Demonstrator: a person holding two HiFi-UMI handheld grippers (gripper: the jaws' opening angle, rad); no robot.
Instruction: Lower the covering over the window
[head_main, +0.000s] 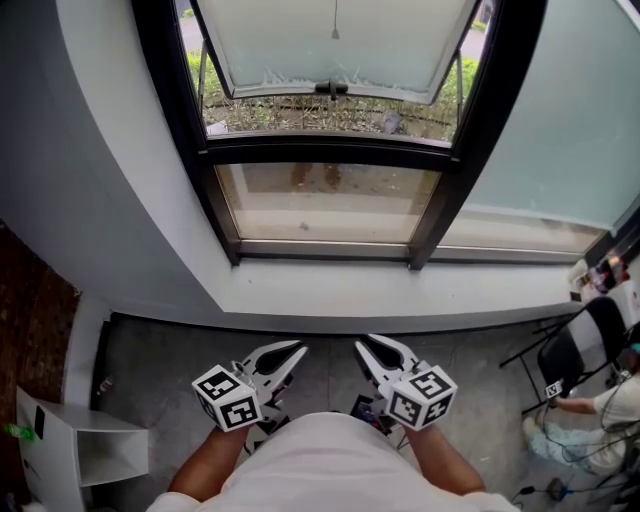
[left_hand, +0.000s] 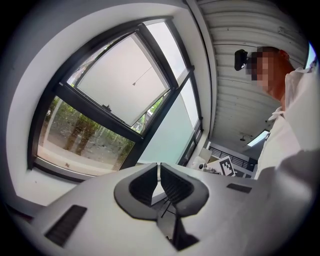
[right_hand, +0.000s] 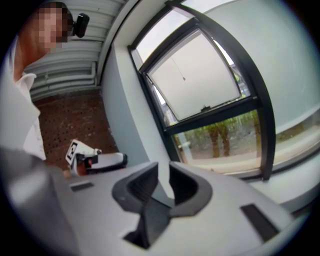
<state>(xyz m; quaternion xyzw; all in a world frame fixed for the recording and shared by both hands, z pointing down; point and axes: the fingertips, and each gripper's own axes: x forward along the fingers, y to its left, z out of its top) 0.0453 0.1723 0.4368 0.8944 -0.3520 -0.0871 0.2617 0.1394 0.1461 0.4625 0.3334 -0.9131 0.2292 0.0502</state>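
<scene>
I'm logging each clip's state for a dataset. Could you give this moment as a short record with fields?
left gripper: jaws together, empty, held low by the body
right gripper: jaws slightly apart, empty, held low
window: upper sash tilted open outward; lower pane uncovered, ground visible outside
pull cord: hangs before the upper sash, untouched
bystander: seated at the right edge
task status: covering not yet lowered; neither gripper near the cord
</scene>
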